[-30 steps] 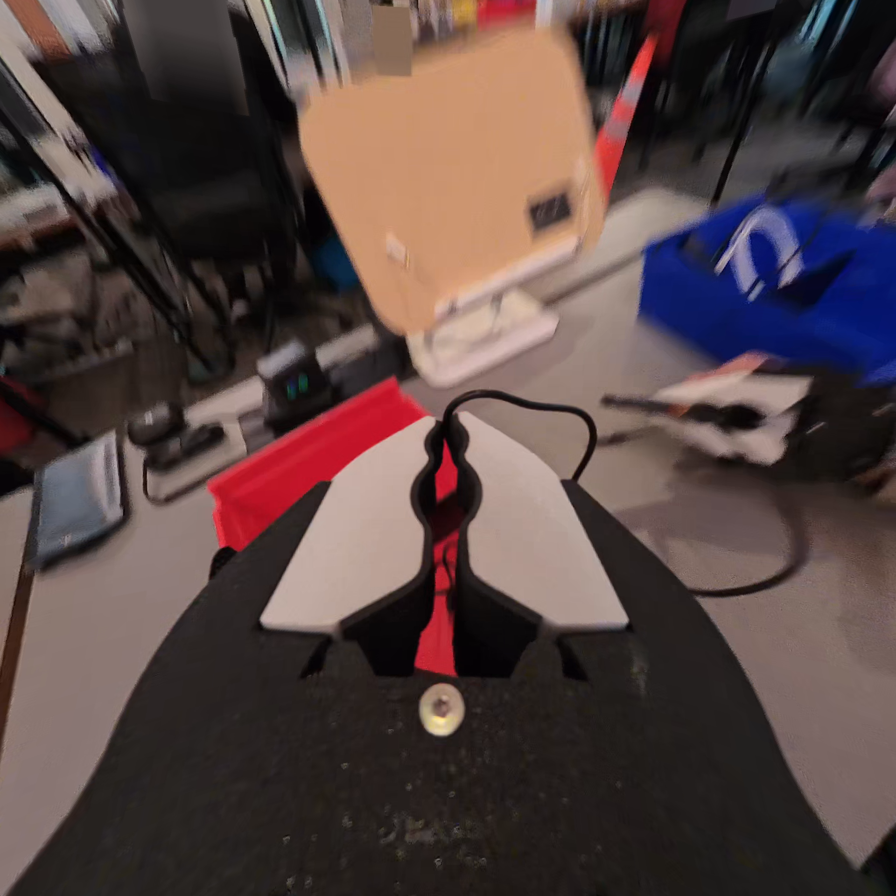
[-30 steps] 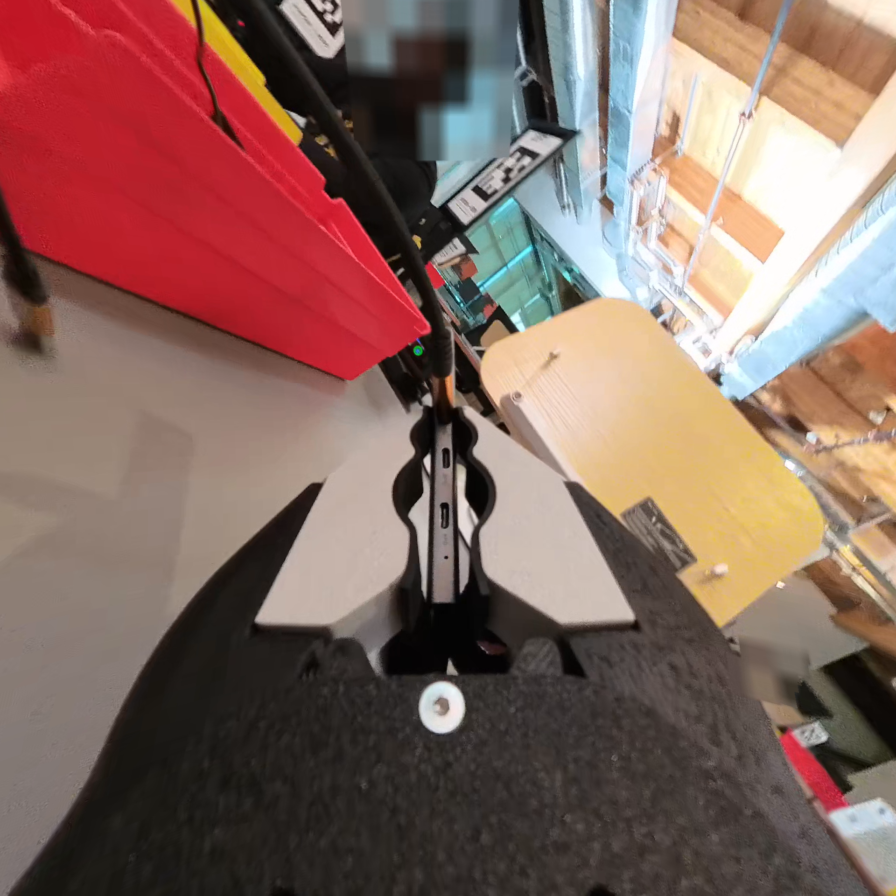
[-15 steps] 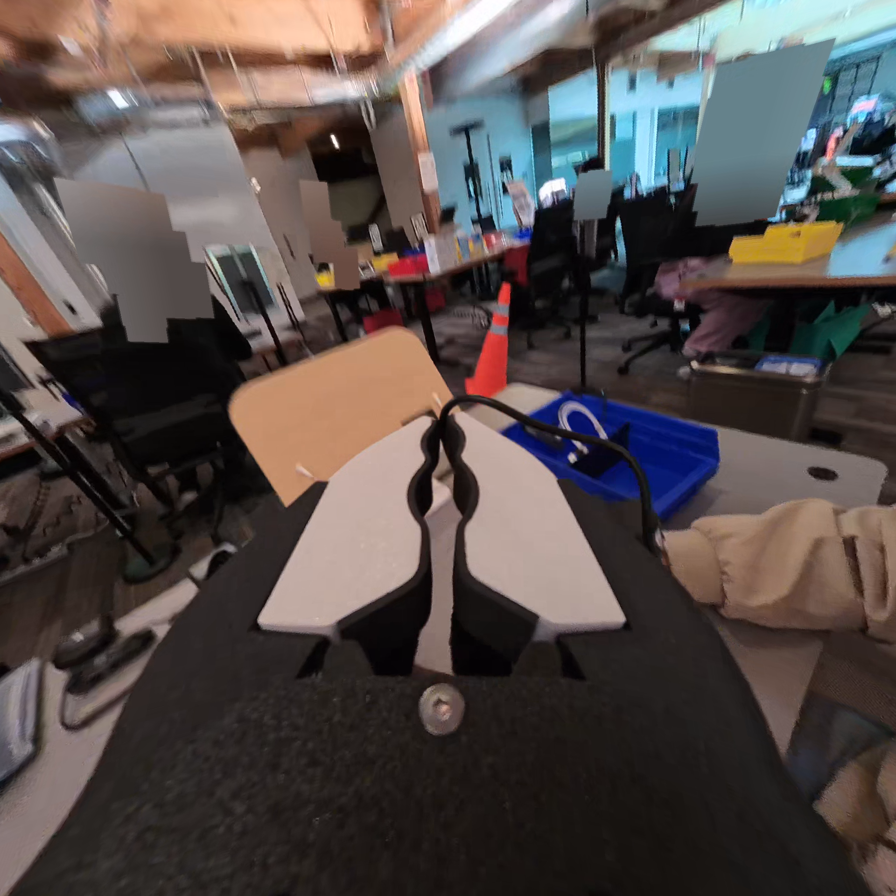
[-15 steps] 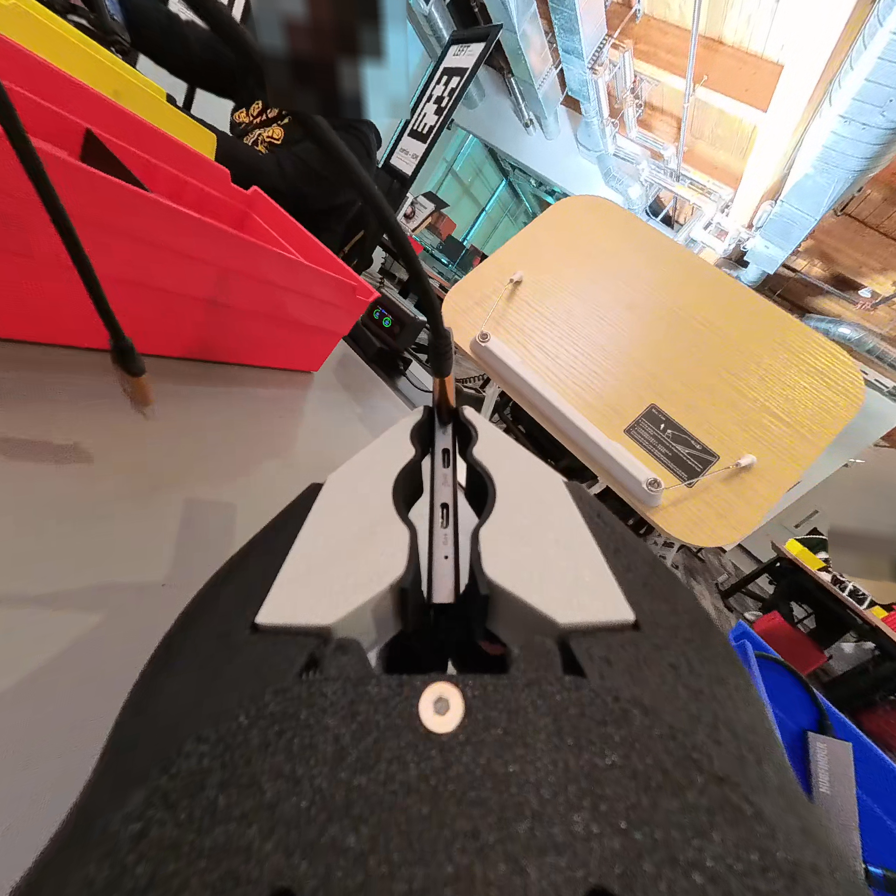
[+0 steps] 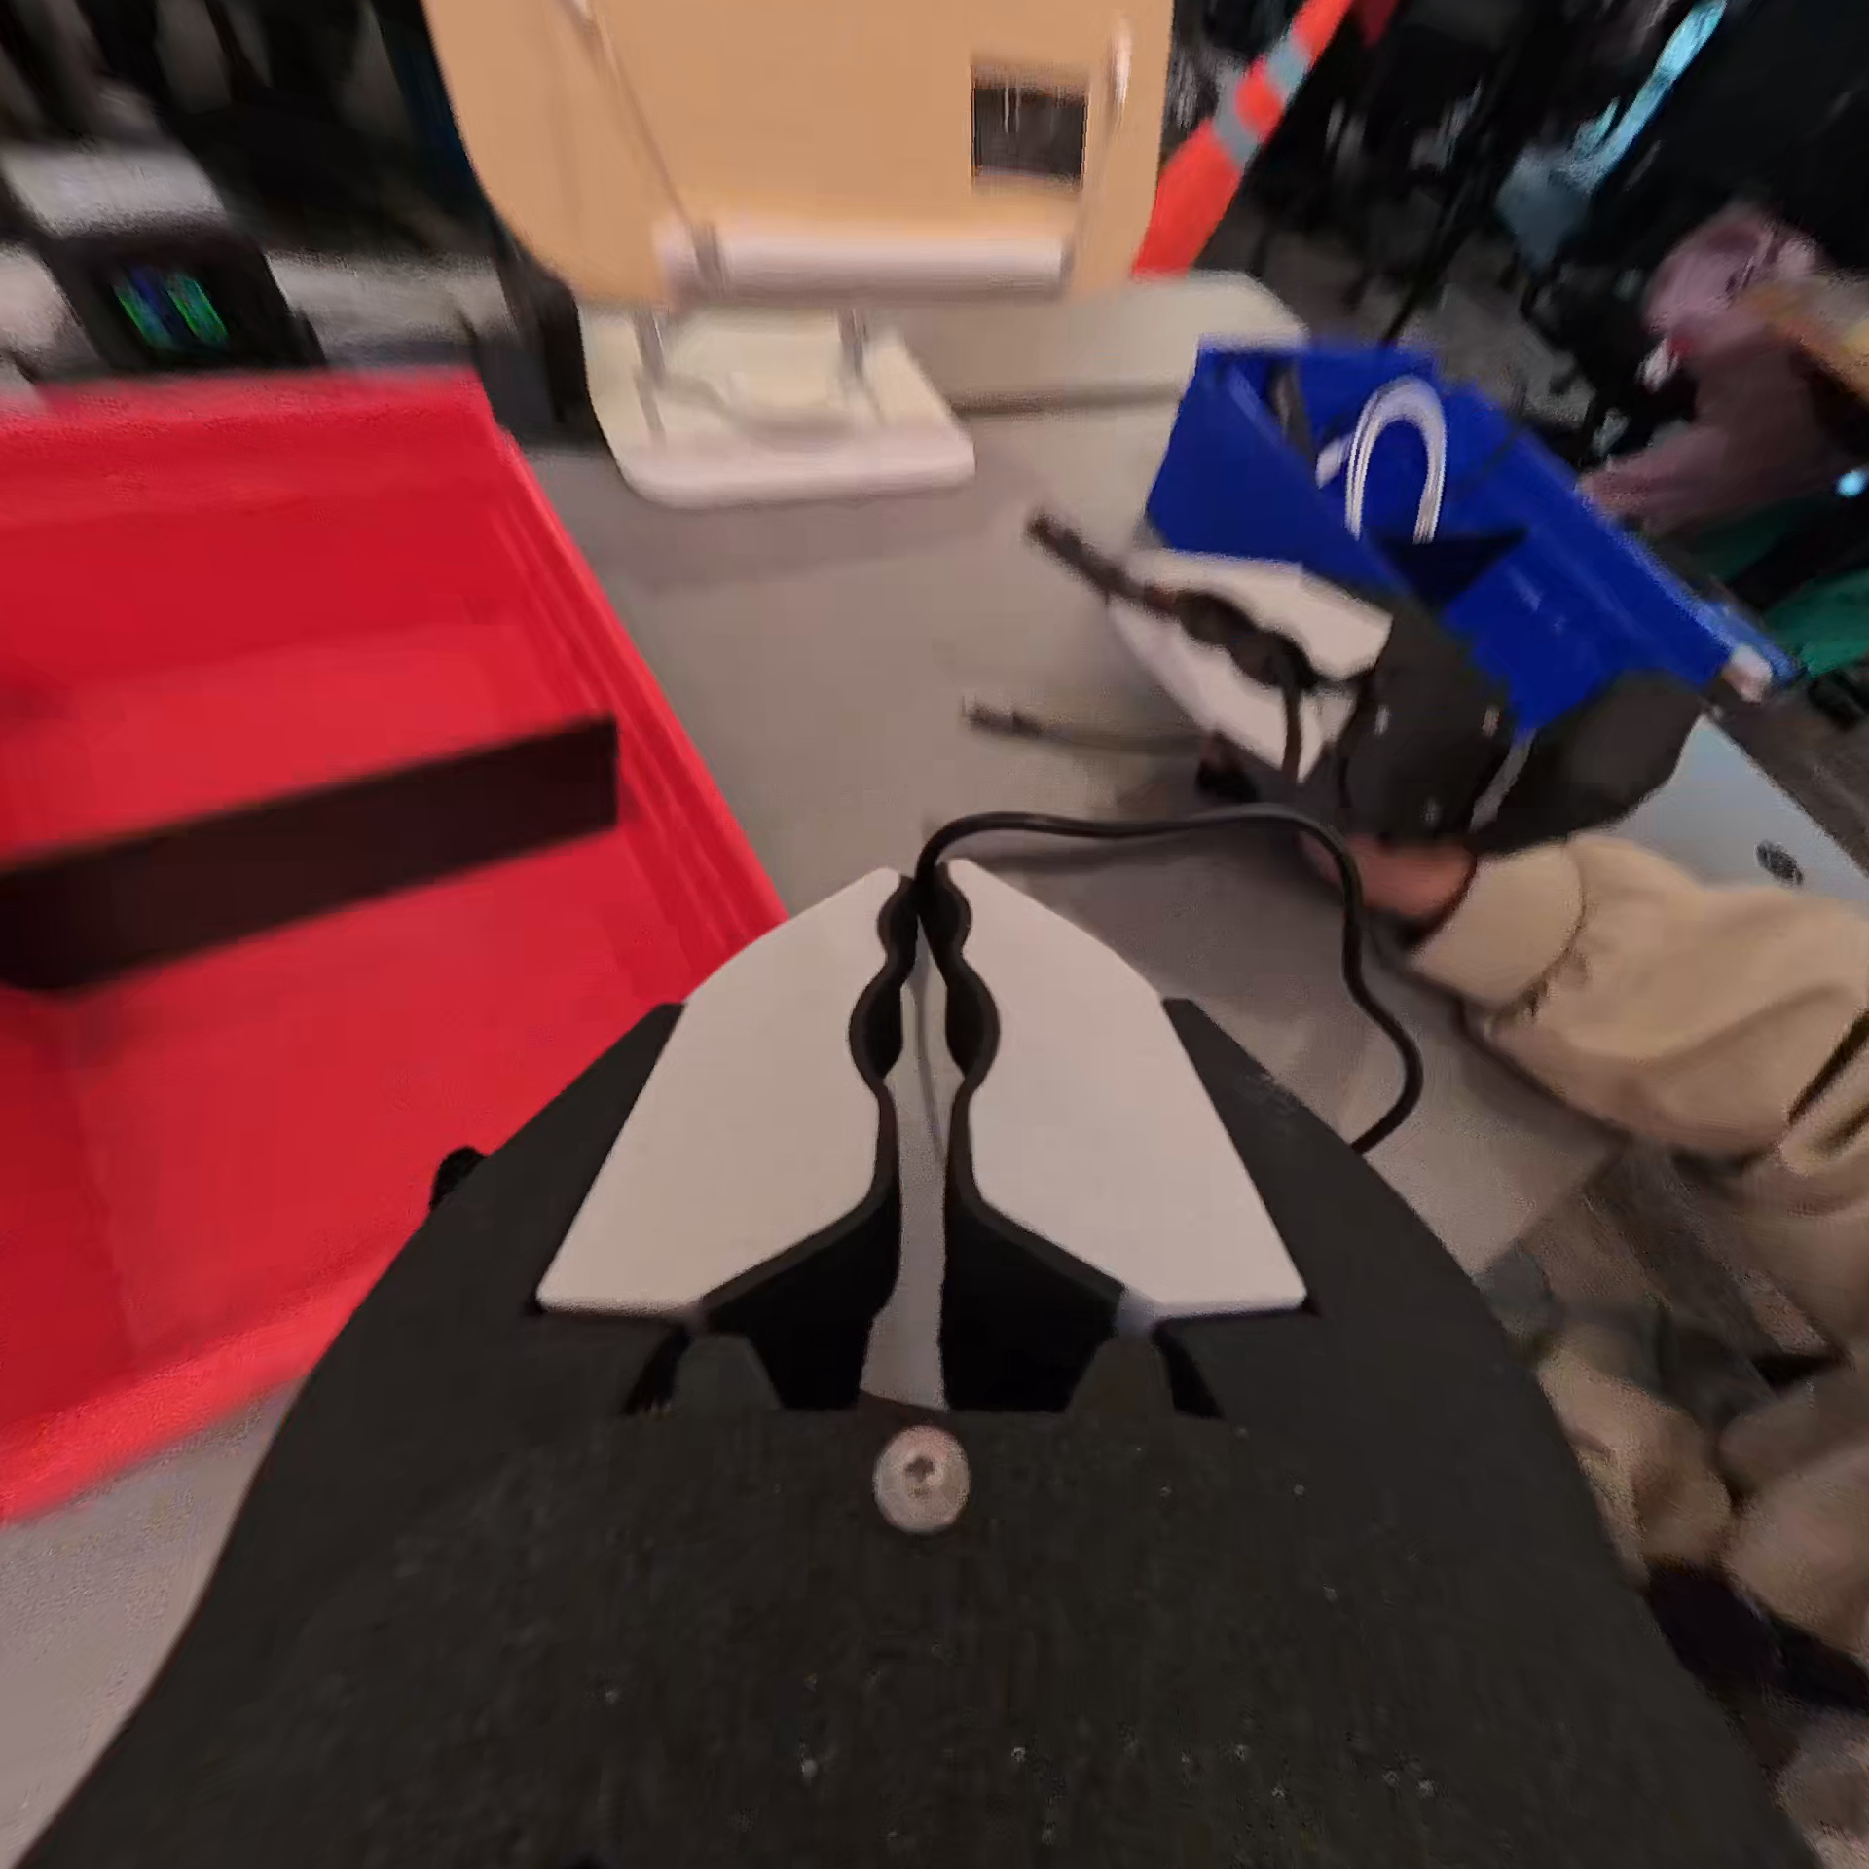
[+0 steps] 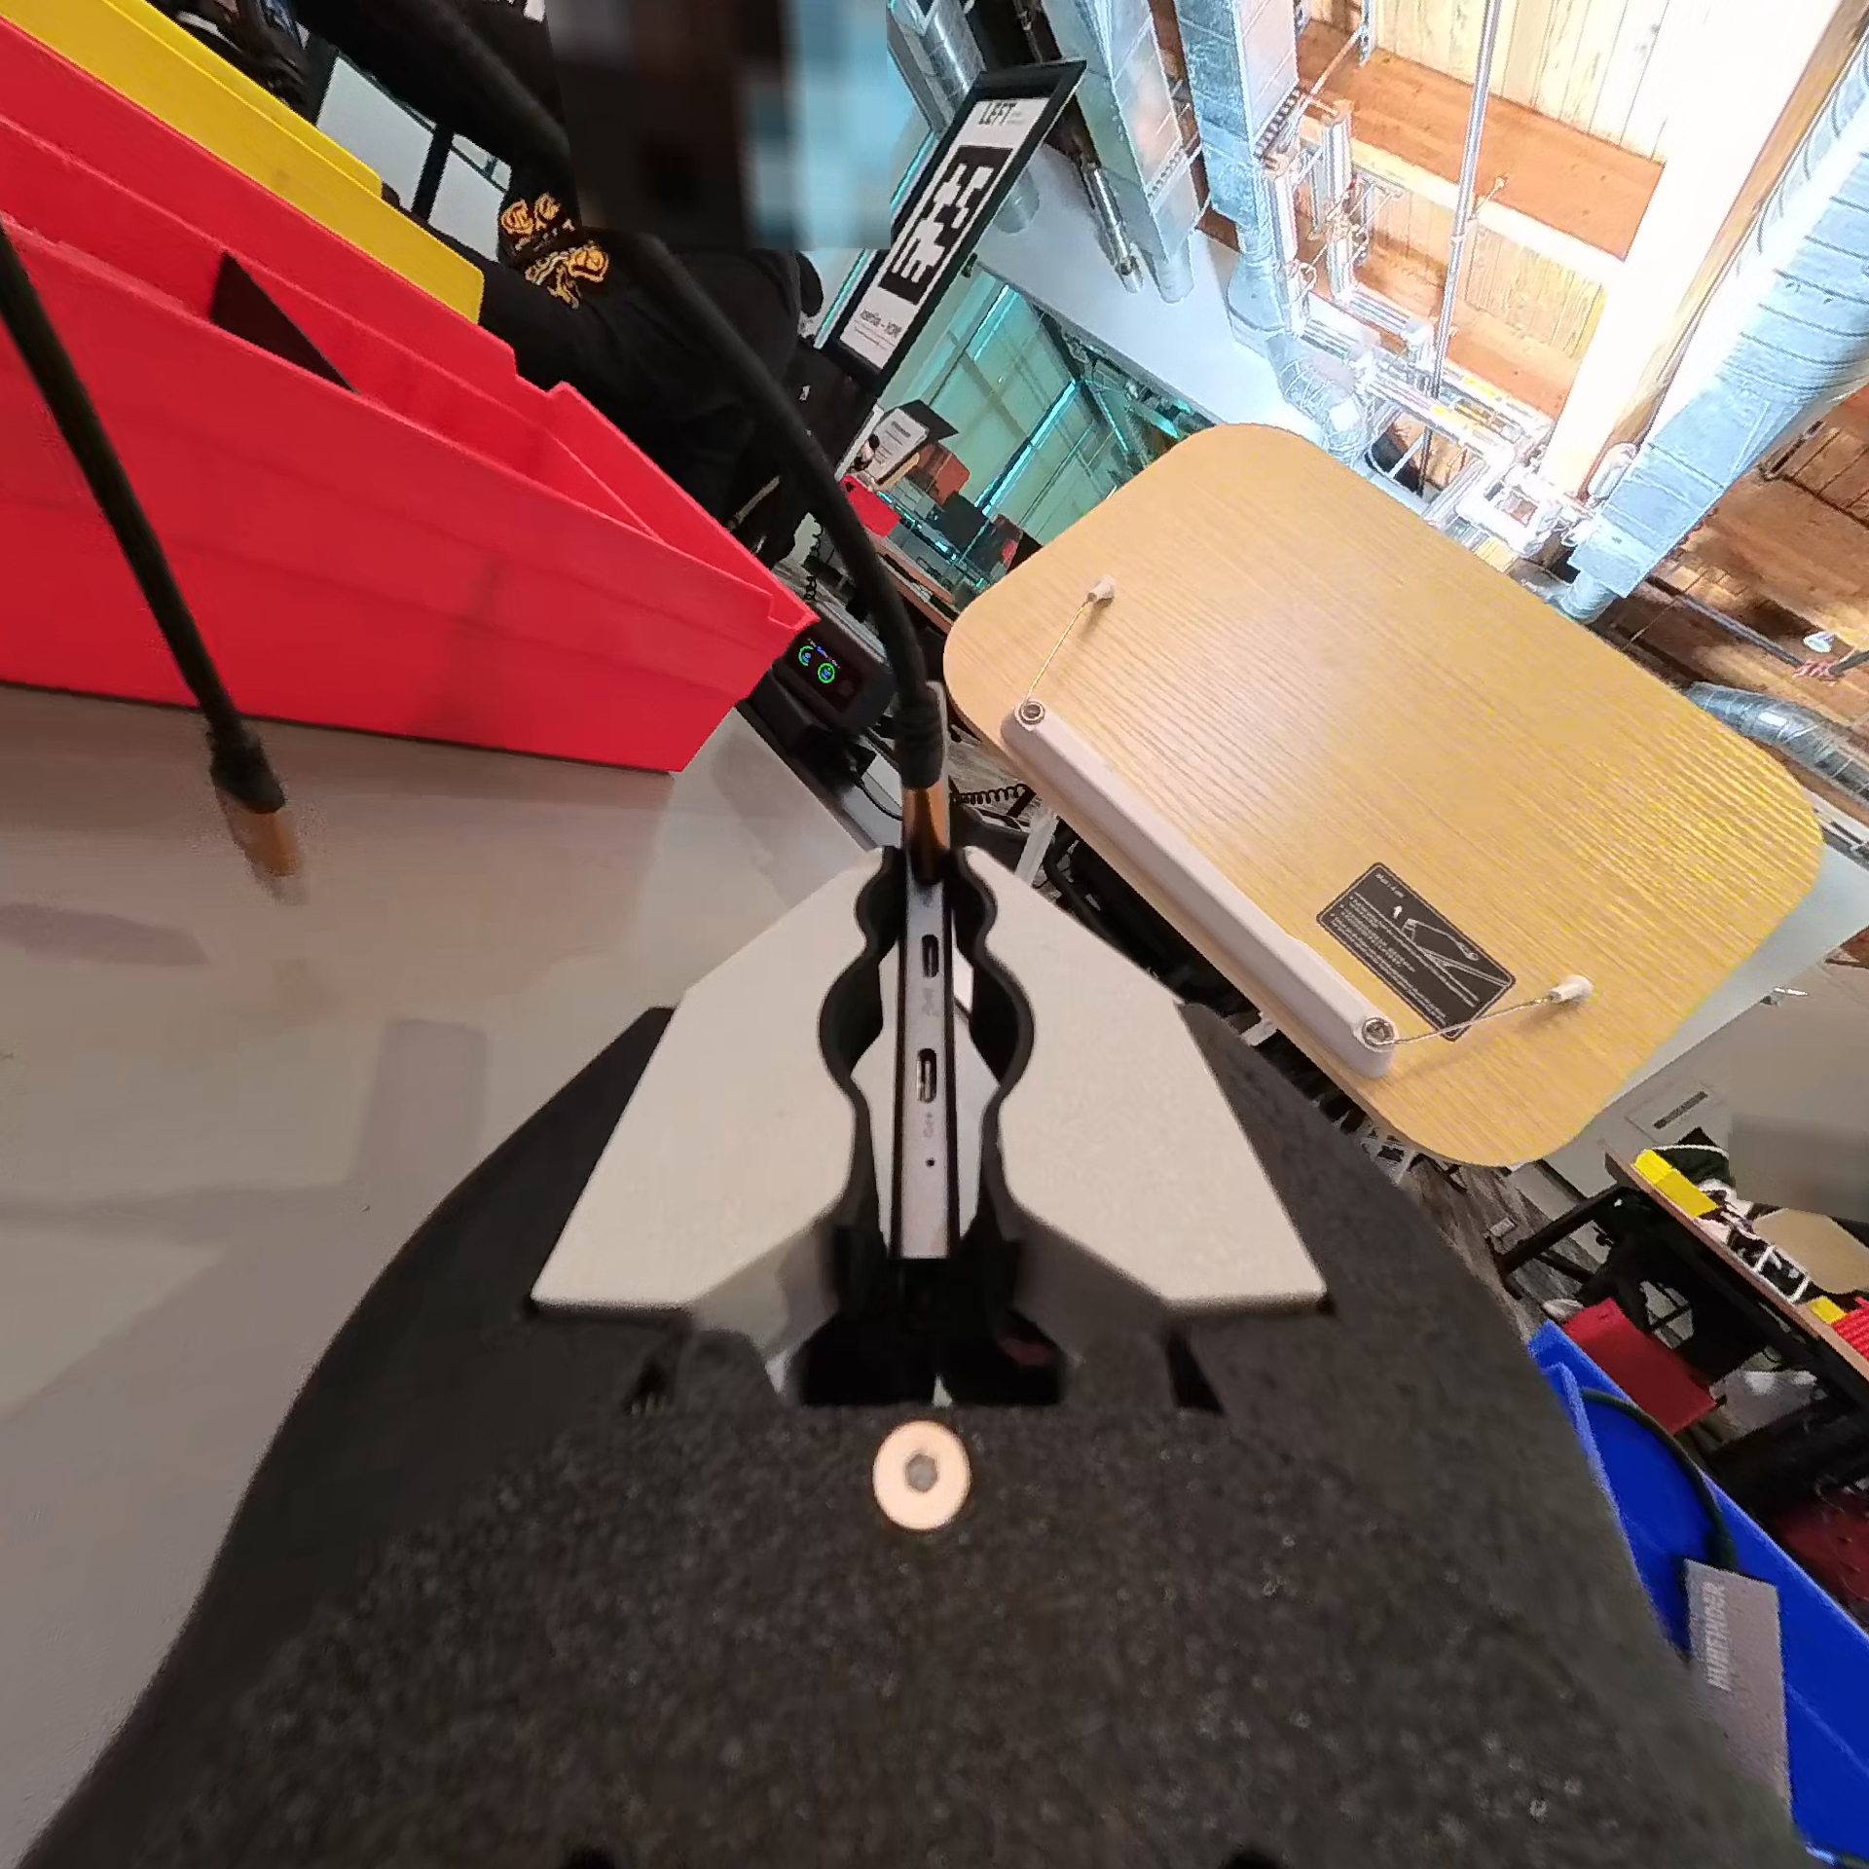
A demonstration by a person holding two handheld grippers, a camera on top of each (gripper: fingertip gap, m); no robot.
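left gripper (image 5: pixel 925 890) pinched thin black cable (image 5: pixel 1133 824), swung back down beside red plastic bin (image 5: pixel 303 809) | right gripper (image 6: pixel 925 880) clamped slim grey port hub (image 6: pixel 925 1072), unchanged

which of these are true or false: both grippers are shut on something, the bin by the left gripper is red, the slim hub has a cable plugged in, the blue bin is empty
1. Both grippers are shut on something. True: the left gripper pinches a thin black cable, and the right gripper clamps a slim grey hub.
2. The bin beside the left gripper is yellow. False: it is a red bin.
3. A cable is plugged into the hub's far end. True: a thick black cable enters it there.
4. The blue bin is empty. False: a white cable coil lies inside.
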